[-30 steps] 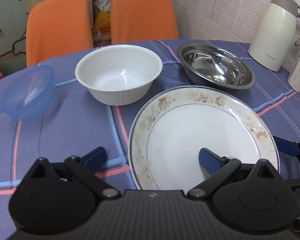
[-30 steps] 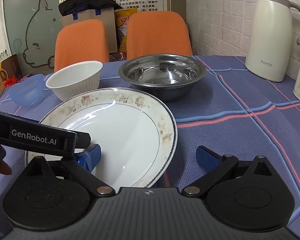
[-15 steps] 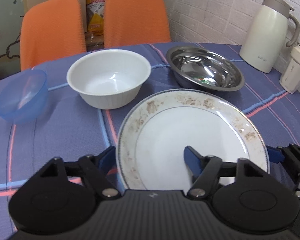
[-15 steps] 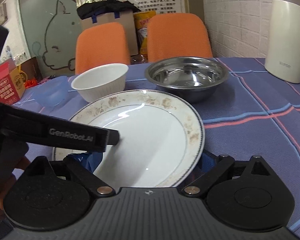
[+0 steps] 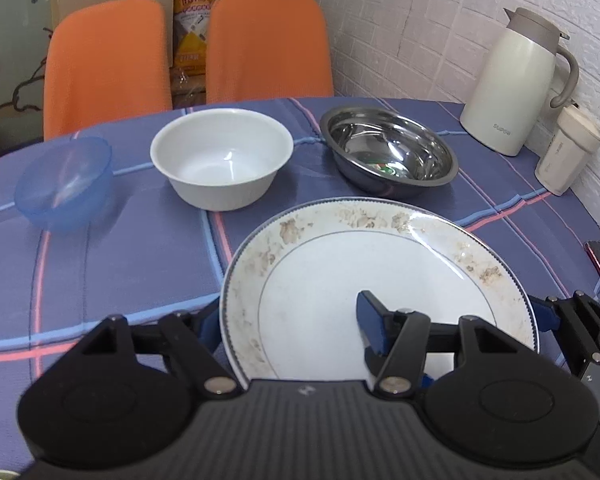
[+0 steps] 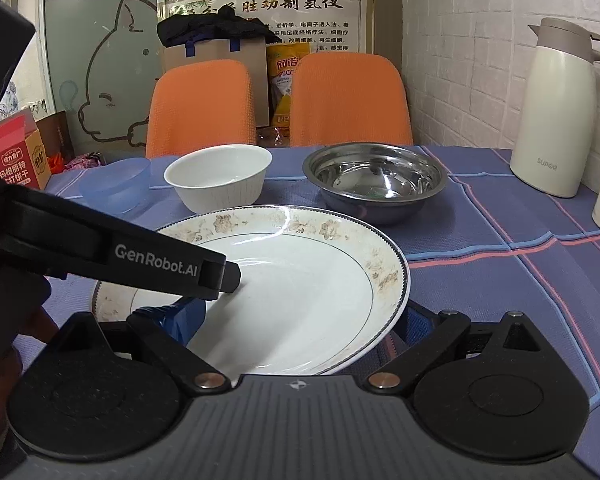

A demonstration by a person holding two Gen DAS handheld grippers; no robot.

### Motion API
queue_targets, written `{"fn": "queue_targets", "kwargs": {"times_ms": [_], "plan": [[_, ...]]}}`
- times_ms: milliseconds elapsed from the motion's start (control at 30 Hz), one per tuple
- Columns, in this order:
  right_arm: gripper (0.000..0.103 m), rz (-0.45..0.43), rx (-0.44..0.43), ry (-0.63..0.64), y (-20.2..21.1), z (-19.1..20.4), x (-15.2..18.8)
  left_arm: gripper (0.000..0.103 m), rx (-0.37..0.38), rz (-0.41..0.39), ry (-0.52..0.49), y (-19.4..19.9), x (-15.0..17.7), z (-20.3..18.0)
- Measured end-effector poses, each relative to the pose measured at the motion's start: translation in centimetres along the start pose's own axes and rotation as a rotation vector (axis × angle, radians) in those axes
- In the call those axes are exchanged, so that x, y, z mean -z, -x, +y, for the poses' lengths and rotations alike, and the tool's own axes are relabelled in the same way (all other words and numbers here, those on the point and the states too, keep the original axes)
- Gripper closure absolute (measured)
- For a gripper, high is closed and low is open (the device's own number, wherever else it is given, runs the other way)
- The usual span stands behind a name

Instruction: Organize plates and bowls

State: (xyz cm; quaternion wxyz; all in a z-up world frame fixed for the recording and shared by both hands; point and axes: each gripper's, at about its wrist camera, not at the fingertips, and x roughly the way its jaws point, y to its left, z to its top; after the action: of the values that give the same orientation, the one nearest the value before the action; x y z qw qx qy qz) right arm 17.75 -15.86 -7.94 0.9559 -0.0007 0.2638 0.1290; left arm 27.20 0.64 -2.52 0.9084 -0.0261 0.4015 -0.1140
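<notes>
A large white plate with a brown flowered rim is raised off the blue checked table. My left gripper is shut on its left rim, one finger under the rim and the other on top. My right gripper straddles the plate's right rim with its jaws wide, one finger on the plate and one beneath the rim. Behind stand a blue plastic bowl, a white ribbed bowl and a steel bowl.
A cream thermos jug and a small cream canister stand at the table's right, by the brick wall. Two orange chairs sit behind the table. A red carton lies far left. A hand shows at the right wrist view's left edge.
The left gripper's fingers have narrowed onto the plate's rim. Both grippers and the plate have risen, and the plate's right rim now lies over the right gripper's right finger.
</notes>
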Motion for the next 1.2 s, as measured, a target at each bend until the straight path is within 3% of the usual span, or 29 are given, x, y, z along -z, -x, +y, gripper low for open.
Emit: {"fn": "queue_targets", "kwargs": {"times_ms": [333,567,733,933,1200], "plan": [[0.017,-0.084,-0.064,0.061,6.3,5.5,0.6,0.045,-0.045,-0.1,0.054,9.5,4.0,2.7],[0.017,-0.11,-0.225,0.105,9.7,11.8,2.1,0.045,-0.196,-0.159,0.118,17.5,9.5,7.0],[0.017,-0.087,-0.32,0.152,10.8,16.0,3.5,0.045,-0.273,-0.163,0.181,20.8,13.4,10.0],[0.017,-0.026,-0.355,0.189,10.8,18.7,5.3,0.045,-0.284,-0.133,0.234,21.3,16.6,12.8],[0.017,0.012,-0.324,0.203,9.6,19.1,6.2,0.043,-0.257,-0.134,0.22,19.5,17.3,13.6]]}}
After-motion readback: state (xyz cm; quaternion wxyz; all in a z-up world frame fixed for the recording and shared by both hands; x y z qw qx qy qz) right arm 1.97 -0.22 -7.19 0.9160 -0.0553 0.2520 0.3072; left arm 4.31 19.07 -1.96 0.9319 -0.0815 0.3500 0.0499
